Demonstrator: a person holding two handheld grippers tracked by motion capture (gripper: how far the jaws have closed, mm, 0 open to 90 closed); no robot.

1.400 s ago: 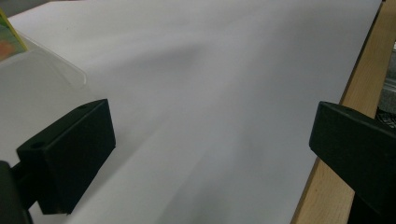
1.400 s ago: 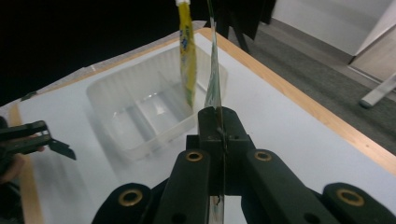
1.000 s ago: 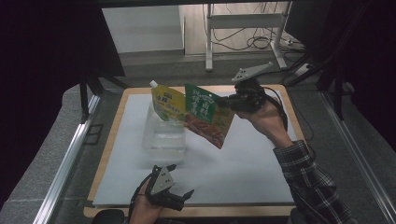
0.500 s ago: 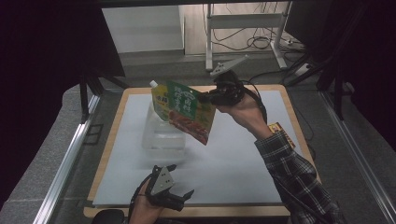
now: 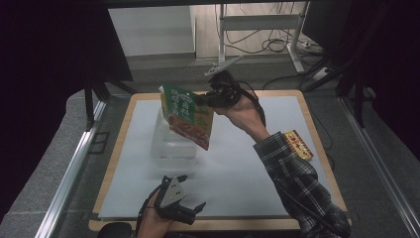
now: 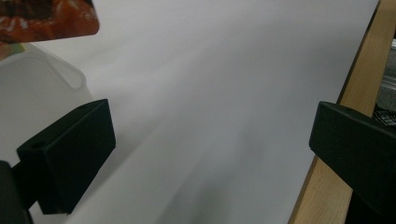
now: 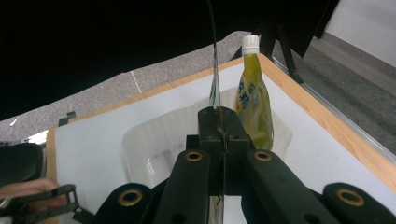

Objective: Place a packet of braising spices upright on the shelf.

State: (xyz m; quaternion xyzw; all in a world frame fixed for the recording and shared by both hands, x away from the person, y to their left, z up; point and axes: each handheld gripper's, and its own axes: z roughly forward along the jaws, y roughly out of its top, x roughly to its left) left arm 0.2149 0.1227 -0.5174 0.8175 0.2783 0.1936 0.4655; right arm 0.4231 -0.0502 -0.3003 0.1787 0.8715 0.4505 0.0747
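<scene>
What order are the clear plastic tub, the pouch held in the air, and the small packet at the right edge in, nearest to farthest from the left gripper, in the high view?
From the left gripper at the table's near edge:
1. Clear plastic tub, just beyond it.
2. Pouch, above the tub, clamped in the right gripper.
3. Small packet, far off at the right edge.

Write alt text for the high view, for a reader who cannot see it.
The right tool, shut on a green and orange food pouch, holds it in the air over a clear plastic container on a white table mat. The left tool rests open at the near edge; a small packet lies at right.
</scene>
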